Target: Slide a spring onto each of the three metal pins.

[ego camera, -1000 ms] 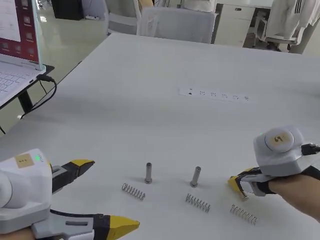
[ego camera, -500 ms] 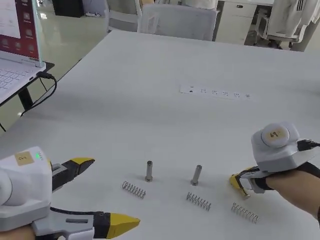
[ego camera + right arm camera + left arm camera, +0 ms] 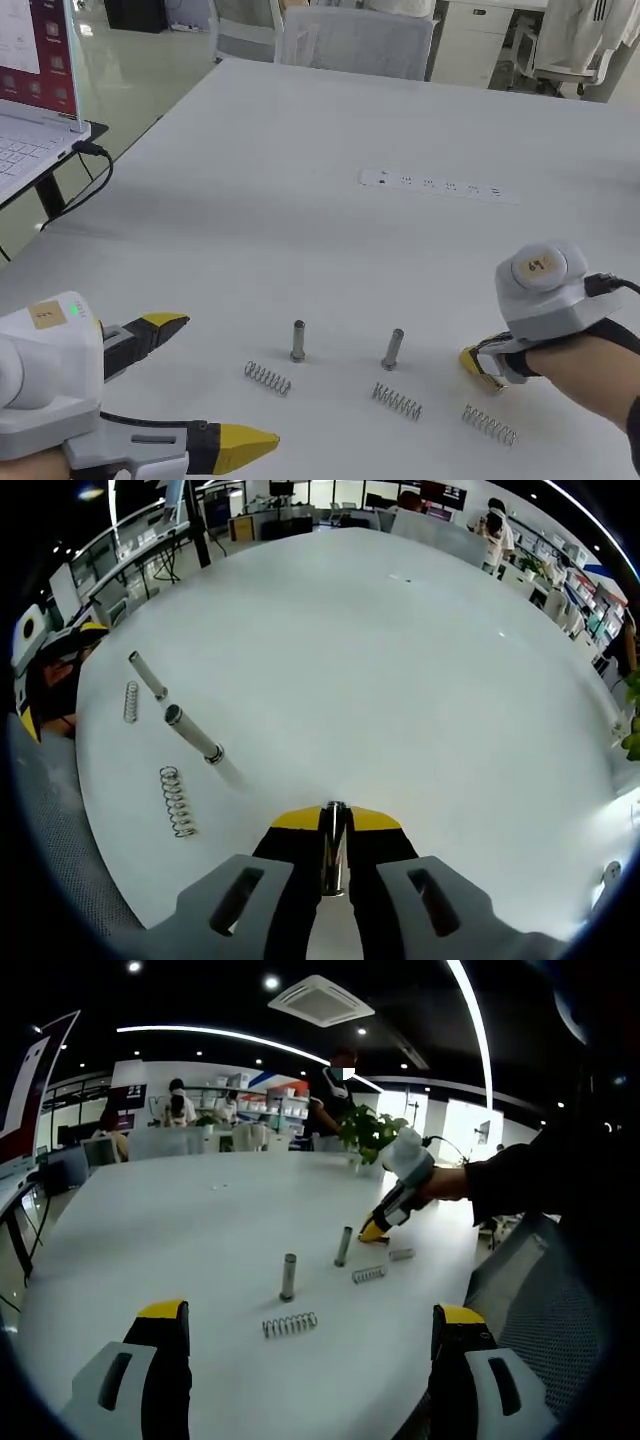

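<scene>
Two metal pins stand upright on the white table, one on the left point(image 3: 298, 341) and one on the right point(image 3: 393, 349). Three springs lie in front of them: left point(image 3: 267, 379), middle point(image 3: 397, 402) and right point(image 3: 489, 425). My right gripper point(image 3: 485, 368) rests low on the table just right of the pins, shut on a third metal pin point(image 3: 333, 850) that runs between its yellow jaws. My left gripper point(image 3: 205, 385) is wide open at the near left with nothing between its tips; the left spring point(image 3: 290, 1324) lies just ahead of it. The right gripper point(image 3: 375, 1230) appears beyond the pins.
A white power strip point(image 3: 438, 188) lies flat across the table further back. A laptop point(image 3: 30, 90) with a black cable point(image 3: 85, 190) stands on a side stand at the left. Office chairs point(image 3: 355, 40) stand beyond the table's far edge.
The right hand has tilted a little while its jaws stay at the same spot by the pins. The left gripper, pins and springs have not moved.
</scene>
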The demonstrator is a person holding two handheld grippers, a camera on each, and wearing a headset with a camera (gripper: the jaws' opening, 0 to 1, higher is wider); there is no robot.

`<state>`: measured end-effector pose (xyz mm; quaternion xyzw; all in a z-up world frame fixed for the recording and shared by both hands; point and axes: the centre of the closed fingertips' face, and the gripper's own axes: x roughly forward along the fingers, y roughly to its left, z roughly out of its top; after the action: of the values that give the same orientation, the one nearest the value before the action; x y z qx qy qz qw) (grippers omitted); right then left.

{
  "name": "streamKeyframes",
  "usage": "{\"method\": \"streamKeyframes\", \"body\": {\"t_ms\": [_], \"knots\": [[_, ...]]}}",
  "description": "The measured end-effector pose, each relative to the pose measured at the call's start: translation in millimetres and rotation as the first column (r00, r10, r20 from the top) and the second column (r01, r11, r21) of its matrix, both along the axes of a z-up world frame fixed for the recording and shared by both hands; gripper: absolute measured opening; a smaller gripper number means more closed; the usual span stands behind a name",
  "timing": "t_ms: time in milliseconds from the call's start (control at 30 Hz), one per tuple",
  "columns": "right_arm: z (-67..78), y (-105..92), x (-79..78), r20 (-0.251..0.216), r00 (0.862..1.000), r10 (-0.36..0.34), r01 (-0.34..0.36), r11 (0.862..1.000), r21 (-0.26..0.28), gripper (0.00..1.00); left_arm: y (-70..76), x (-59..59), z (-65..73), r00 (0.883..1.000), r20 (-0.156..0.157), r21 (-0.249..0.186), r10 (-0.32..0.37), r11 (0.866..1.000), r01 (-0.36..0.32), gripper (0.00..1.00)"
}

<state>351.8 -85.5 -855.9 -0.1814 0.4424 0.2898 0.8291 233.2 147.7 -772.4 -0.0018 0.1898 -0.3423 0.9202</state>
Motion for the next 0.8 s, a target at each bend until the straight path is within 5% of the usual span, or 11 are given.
{"method": "streamKeyframes", "body": {"t_ms": [800], "knots": [[39.6, -1.4, -7.7, 0.067, 0.997, -0.037, 0.03, 0.995, 0.098, 0.06, -3.4, 1.0, 6.1, 1.0, 0.021, 0.002, -0.014, 1.0, 0.014, 0.98]]}}
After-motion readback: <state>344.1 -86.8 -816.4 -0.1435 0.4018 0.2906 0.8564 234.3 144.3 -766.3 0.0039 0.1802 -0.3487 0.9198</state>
